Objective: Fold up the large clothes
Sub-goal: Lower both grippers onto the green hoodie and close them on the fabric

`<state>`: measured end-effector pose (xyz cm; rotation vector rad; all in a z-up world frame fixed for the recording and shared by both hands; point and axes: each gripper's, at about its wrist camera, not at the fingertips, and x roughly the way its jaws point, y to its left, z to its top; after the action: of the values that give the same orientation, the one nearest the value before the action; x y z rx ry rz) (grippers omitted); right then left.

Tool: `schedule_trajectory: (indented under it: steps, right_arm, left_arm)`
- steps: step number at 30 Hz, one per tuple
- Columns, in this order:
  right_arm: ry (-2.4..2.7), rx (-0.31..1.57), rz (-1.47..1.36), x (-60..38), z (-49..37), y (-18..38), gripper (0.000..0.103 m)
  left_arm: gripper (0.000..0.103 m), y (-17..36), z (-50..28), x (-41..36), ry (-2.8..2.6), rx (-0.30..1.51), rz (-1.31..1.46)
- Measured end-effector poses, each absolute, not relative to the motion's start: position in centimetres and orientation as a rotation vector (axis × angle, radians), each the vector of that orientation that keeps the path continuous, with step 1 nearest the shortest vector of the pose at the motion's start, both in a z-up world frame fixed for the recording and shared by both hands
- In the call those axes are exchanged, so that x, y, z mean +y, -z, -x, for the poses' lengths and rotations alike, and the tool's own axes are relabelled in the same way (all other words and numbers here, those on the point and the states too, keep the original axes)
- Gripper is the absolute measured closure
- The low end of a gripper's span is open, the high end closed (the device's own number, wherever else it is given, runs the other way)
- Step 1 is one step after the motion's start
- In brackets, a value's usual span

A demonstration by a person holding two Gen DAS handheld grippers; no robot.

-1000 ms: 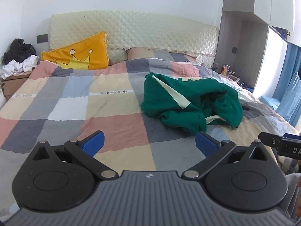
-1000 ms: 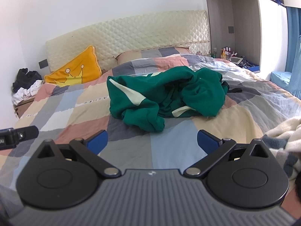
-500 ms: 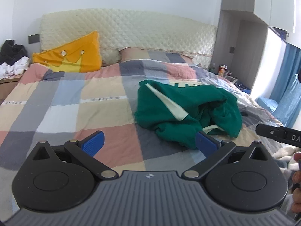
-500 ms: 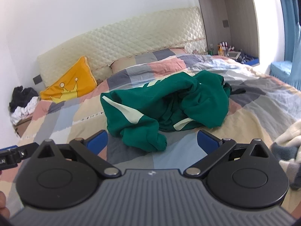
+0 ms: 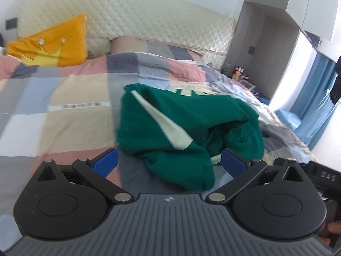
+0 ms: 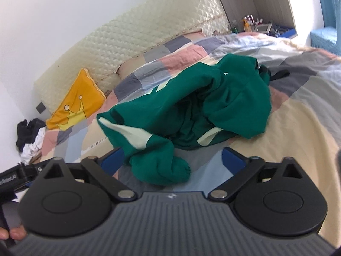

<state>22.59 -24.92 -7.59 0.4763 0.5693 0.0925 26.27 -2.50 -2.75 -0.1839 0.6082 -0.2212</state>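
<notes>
Blue-padded, your left gripper is spread wide and empty; your right gripper is starting to close with the nearest bunched fold lying between its pads, not pinched. Just beyond them the green sweatshirt sits crumpled in the middle of the checked quilt. It looks soft, thick and limp, so expect it to sag. Take an edge or cuff, not the heaped middle. Farther back lies an orange pillow.
</notes>
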Motion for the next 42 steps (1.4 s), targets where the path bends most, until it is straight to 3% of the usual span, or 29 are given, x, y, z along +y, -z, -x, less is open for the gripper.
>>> schedule_trajectory:
  steps: [10,14,19,28,32,34,36,38,40,42]
  right_arm:
    - [-0.110,0.548,-0.678,-27.5,-31.2,10.2,0.014]
    - [-0.126,0.556,-0.732,-27.5,-35.2,11.3,0.023]
    - [-0.138,0.575,-0.745,-26.7,-39.7,12.7,0.025]
    - [-0.025,0.578,-0.791,-25.9,-44.7,16.2,0.025]
    - [-0.065,0.533,-0.798,-25.6,-45.3,17.2,0.041]
    - [-0.083,0.518,-0.809,-25.6,-45.5,17.5,0.047]
    - [-0.104,0.514,-0.814,-25.8,-45.6,17.6,0.066]
    - [-0.125,0.517,-0.816,-26.0,-45.8,17.5,0.078]
    - [-0.144,0.514,-0.802,-26.0,-45.6,17.1,0.088]
    - [-0.183,0.491,-0.789,-25.9,-45.1,16.4,0.091]
  left_arm:
    - [0.000,6.2,-38.7,-3.7,0.356,0.630,0.372]
    - [0.000,7.3,-43.6,-3.2,0.384,0.622,0.492]
    - [0.000,9.1,-49.6,-2.6,0.380,0.626,0.614]
    - [0.004,14.3,-56.7,-2.2,0.247,0.736,0.565]
    - [0.010,16.5,-59.4,-1.3,0.265,0.780,0.641]
    - [0.023,17.4,-60.6,-1.0,0.250,0.809,0.670]
    - [0.033,18.1,-61.2,-0.9,0.246,0.826,0.702]
    - [0.054,18.7,-61.7,-0.9,0.222,0.853,0.708]
    - [0.083,19.0,-62.0,-0.6,0.198,0.877,0.709]
    - [0.095,18.6,-61.6,0.2,0.221,0.868,0.758]
